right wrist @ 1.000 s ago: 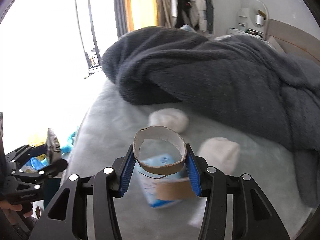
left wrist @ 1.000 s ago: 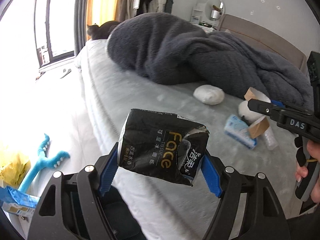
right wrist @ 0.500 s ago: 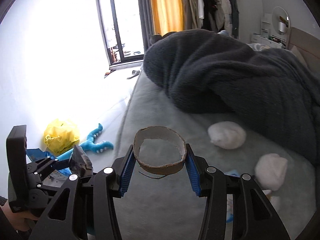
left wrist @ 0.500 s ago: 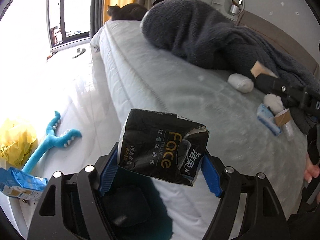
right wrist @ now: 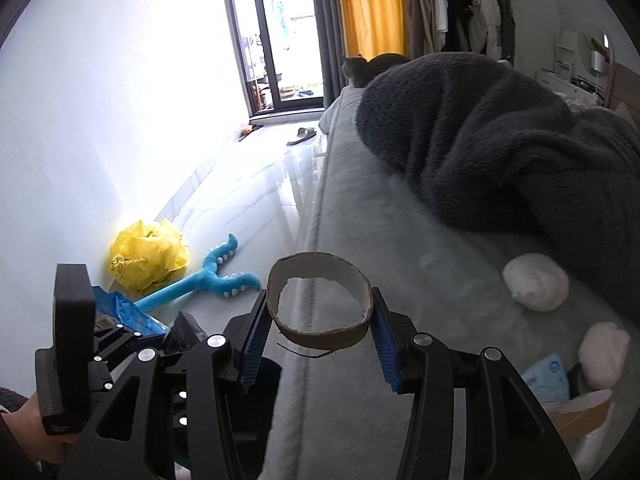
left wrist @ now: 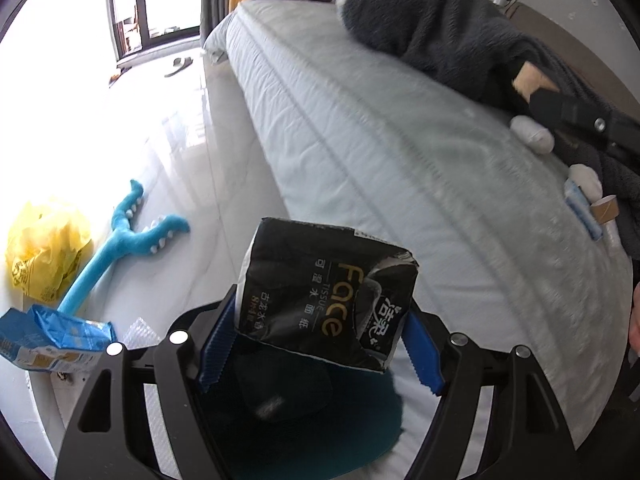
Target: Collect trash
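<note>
My left gripper (left wrist: 320, 340) is shut on a crumpled black tissue pack (left wrist: 324, 296) with gold lettering, held over a dark teal bin (left wrist: 316, 420) beside the bed. My right gripper (right wrist: 318, 340) is shut on a short brown cardboard ring (right wrist: 320, 308), held above the bed's near edge. On the grey bed (right wrist: 380, 248) lie two white tissue wads (right wrist: 536, 282), a blue-white wrapper (right wrist: 548, 376) and a cardboard piece (right wrist: 584, 412). The left gripper shows at the lower left of the right wrist view.
A dark fleece blanket (right wrist: 500, 148) covers the far bed, with a cat (right wrist: 360, 68) beyond it. On the white floor lie a yellow bag (left wrist: 44, 248), a blue plush toy (left wrist: 120, 252), a blue package (left wrist: 52, 336) and a slipper (right wrist: 302, 134).
Both grippers have swung left off the bed toward the floor side, each keeping its load. The teal bin has come into view under the left gripper. The bed litter has slid right.
</note>
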